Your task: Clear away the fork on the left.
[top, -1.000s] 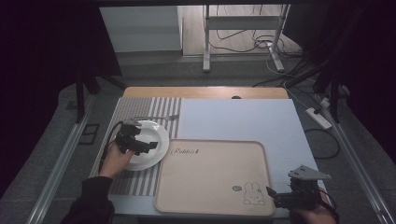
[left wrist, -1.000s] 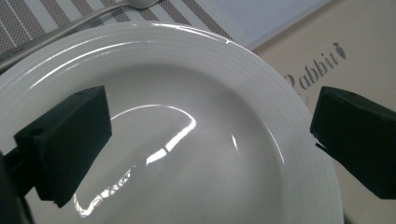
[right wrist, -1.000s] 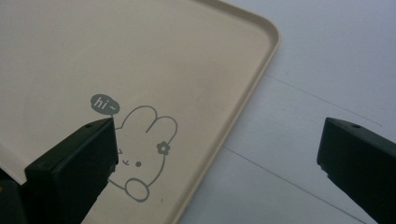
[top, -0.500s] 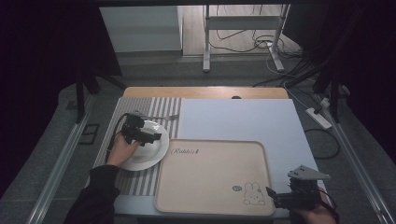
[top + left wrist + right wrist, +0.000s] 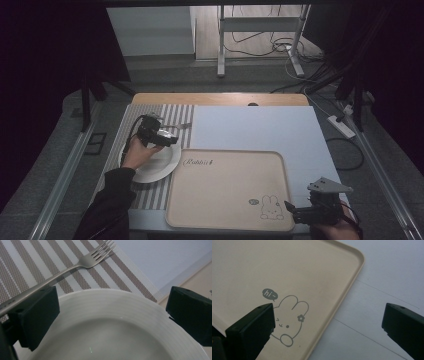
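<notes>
The fork [image 5: 75, 266] lies flat on the striped placemat [image 5: 22, 270], just beyond the far rim of the white plate [image 5: 105, 322]. In the left gripper view its long axis runs on a diagonal: tines up and to the right, handle down and to the left, where it passes behind the left-hand finger [image 5: 37, 317] of the left gripper [image 5: 112, 312]. The fingers of that gripper are spread wide and hold nothing. They hang over the plate, so the fork lies ahead of them and off to their left side. A grasp would probably call for a short advance past the plate rim and a turn of the hand, so that the fingers close across the handle and not along it.

The left gripper [image 5: 159, 136] is the nearer one by far. The right gripper [image 5: 314, 214] sits at the near right corner of the desk [image 5: 260, 125], well apart from the fork, its fingers also spread and empty over the corner of the beige tray [image 5: 287, 272].

The high view shows the fork [image 5: 181, 126] beside the plate [image 5: 156, 164] and the tray [image 5: 227, 187] just beside both; the left gripper view alone gives the tine direction and the fork's offset from the fingers.
</notes>
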{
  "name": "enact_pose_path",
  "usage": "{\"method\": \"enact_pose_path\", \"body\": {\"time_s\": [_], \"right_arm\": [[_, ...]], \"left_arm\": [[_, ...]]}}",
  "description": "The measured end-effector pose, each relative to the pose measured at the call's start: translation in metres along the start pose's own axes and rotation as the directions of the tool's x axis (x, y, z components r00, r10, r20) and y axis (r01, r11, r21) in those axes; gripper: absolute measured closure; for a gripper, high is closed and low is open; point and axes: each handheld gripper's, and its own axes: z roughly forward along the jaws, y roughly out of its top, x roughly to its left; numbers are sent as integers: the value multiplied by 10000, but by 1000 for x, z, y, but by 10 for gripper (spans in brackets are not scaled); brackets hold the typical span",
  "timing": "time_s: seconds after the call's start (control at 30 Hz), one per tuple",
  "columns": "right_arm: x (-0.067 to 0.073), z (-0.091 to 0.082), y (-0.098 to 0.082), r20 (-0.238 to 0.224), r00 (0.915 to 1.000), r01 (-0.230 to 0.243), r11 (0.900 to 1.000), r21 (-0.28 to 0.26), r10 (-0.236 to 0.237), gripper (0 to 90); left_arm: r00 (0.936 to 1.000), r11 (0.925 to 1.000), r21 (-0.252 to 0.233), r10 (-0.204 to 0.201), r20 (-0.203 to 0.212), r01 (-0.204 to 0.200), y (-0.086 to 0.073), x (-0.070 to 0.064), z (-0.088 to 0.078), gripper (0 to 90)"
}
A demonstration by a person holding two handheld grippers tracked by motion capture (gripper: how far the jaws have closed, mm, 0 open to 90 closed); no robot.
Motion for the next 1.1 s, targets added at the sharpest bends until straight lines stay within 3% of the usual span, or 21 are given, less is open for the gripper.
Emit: {"method": "enact_pose_path", "body": {"time_s": [0.33,0.53,0.6,0.63,0.73,0.93,0.97,1.03,1.1], "right_arm": [[0,0,0,-59,10000,-3,10000,-24,3,0],[0,0,0,-82,10000,0,10000,-37,0,0],[0,0,0,-93,10000,14,10000,-33,-14,0],[0,0,0,-97,10000,20,10000,-33,-20,0],[0,0,0,-117,9999,36,10000,-29,-36,0],[0,0,0,-135,9999,41,10000,-34,-41,0],[0,0,0,-138,9999,41,10000,-34,-41,0],[0,0,0,-144,9999,36,10000,-38,-36,0],[-1,0,0,-158,9999,11,10000,-32,-12,0]], "left_arm": [[10000,9997,261,37,9,-37,16,5,24,1],[9996,9994,348,59,-285,-49,22,8,29,58],[9993,9995,301,-47,-365,58,23,11,28,166],[9977,9995,194,-236,-638,249,23,13,27,228],[9957,9995,259,-182,-913,207,22,16,27,386],[9969,9986,430,-273,-744,306,23,28,25,771],[9968,9983,465,-308,-741,343,24,31,25,771],[9964,9976,540,-403,-747,444,25,37,25,883],[9955,9960,726,-461,-832,522,27,46,26,887]]}}
